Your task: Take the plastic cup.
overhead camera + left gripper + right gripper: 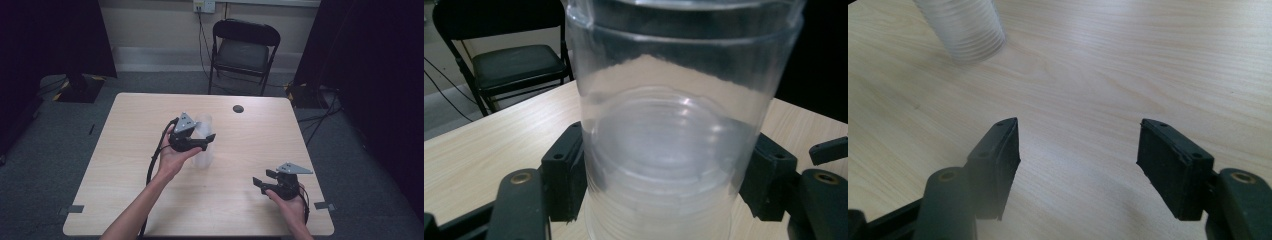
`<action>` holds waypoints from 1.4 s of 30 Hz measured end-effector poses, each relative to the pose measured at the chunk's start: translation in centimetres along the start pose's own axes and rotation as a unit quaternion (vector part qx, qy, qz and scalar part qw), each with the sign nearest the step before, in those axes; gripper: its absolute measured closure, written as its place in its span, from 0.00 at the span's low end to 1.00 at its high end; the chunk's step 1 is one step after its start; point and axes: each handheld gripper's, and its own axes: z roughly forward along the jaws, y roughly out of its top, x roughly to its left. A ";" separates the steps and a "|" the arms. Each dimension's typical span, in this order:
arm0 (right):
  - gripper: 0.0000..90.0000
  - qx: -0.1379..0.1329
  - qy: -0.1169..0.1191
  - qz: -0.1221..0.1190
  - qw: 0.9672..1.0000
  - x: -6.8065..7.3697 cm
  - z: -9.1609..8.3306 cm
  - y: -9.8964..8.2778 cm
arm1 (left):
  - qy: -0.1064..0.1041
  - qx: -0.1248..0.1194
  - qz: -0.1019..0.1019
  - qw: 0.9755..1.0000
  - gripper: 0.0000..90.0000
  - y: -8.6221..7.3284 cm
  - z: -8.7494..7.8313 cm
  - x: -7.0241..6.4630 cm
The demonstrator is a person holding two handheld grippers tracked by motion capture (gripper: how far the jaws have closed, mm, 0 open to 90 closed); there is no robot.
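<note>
A tall clear plastic cup [205,159] stands upright on the wooden table [130,200], a little left of the middle. My left gripper [206,142] reaches in from the cup's left at mid height. In the left gripper view the cup [669,125] stands between the two black pads [566,175], and both pads touch its ribbed lower wall. My right gripper [262,179] rests near the table's front right, open, with bare wood between its jaws. In the right gripper view [1078,155] the cup's ribbed base [965,30] stands far off at the top left.
A small dark round disc [238,108] lies on the table towards the back. A black folding chair [244,47] stands behind the table against the wall. Cables run over the grey floor on both sides.
</note>
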 end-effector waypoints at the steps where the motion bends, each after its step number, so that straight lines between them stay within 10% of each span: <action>1: 0.37 0.000 -0.001 0.000 1.000 0.0 -0.1 0.0 | 0.000 -0.002 0.001 1.000 0.35 0.1 -0.1 0.0; 42: 0.36 -0.002 0.002 0.004 1.000 -0.2 -0.1 -0.1 | -0.009 -0.102 -0.010 0.995 0.40 3.8 -4.0 -0.4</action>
